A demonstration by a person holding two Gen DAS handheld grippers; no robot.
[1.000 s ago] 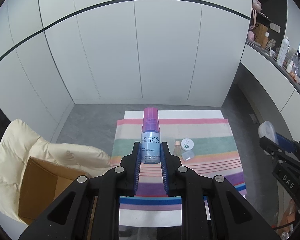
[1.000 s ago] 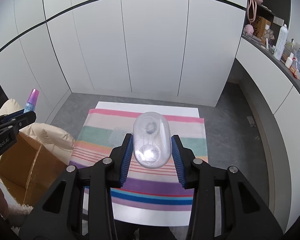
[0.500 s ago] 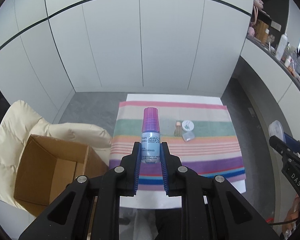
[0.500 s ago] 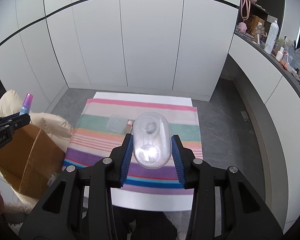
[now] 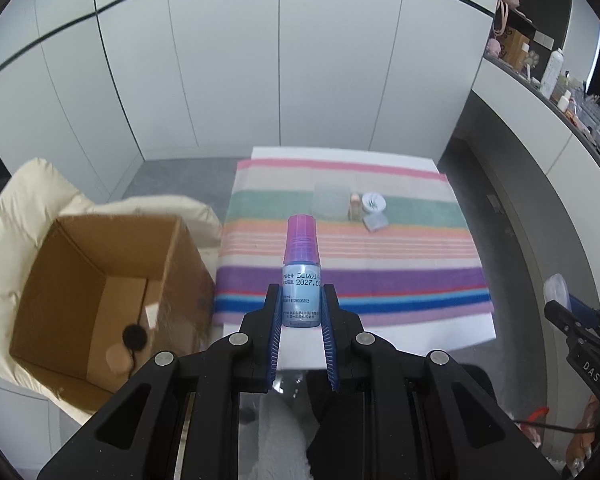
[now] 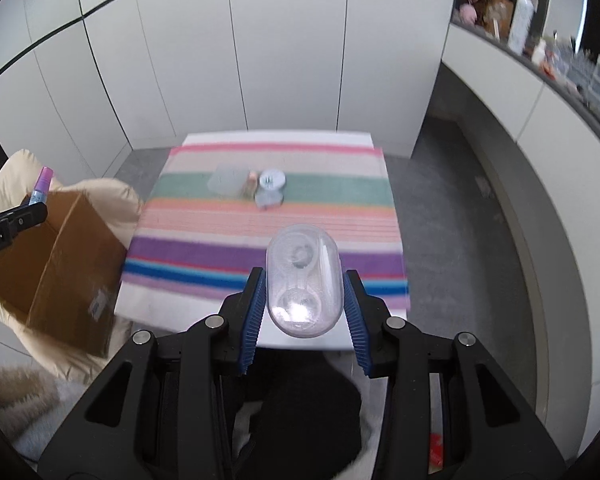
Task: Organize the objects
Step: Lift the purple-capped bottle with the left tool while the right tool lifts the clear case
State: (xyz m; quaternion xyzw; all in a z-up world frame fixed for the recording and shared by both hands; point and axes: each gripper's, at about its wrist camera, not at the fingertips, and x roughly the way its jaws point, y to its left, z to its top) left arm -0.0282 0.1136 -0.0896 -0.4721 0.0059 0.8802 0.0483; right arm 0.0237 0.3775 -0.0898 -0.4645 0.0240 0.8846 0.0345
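Both grippers pull back from the striped cloth (image 5: 340,276): left gripper (image 5: 301,307) clamps the purple-capped blue bottle (image 5: 301,280), right gripper (image 6: 304,300) the clear oval case (image 6: 303,286), the open cardboard box (image 5: 96,280) now alongside — likely drop-off.

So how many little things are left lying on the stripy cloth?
4, huddled on the green stripe: a clear square lid, a small tan bottle, a round white case and a pale blue piece. Blur might hide more.

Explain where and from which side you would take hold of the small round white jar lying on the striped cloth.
Grip the round white jar across its side wall, coming down from above. It is low and round with a flat lid, so opposite sides give parallel contact. Set the fingers near to far: a small peach bottle crowds its left and a pale square piece its front, so expect tight clearance there.
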